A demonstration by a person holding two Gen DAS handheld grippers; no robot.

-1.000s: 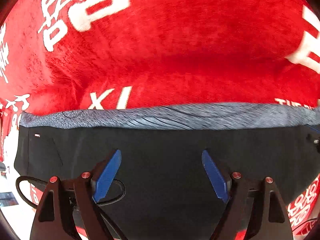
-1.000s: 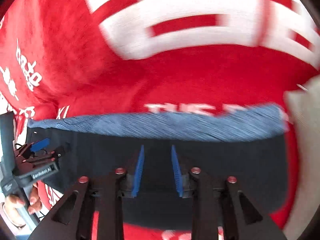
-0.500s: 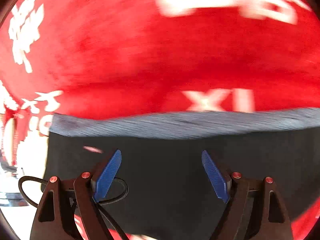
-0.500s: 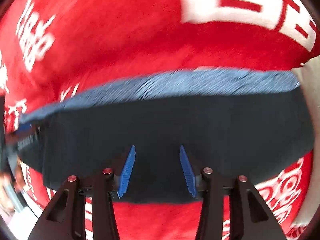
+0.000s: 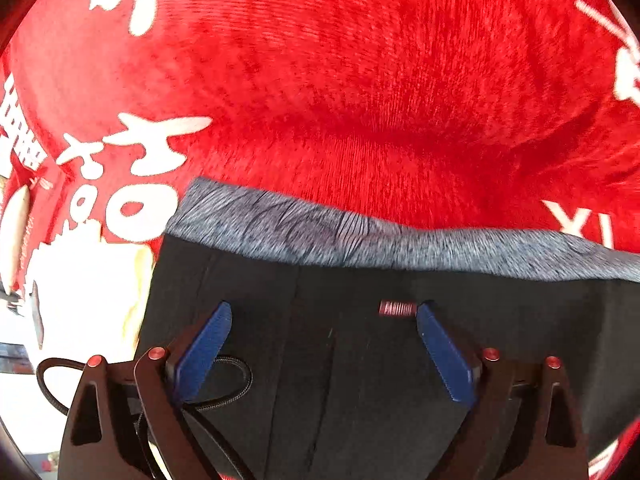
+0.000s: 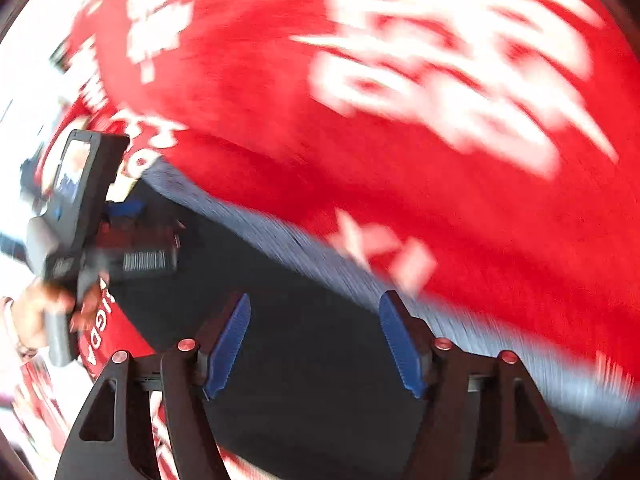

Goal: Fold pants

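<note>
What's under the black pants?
The pants lie on a red blanket with white writing, which sticks out all around them. The part of the blanket right under the pants is covered, so anything there cannot be seen.

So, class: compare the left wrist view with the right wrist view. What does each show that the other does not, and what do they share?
Only the left wrist view shows the small red label on the pants and a black cable.

Only the right wrist view shows the left gripper from outside, held in a hand.

Both show the black pants with grey waistband on the red blanket, and open jaws that have just been widening, nothing between them.
</note>
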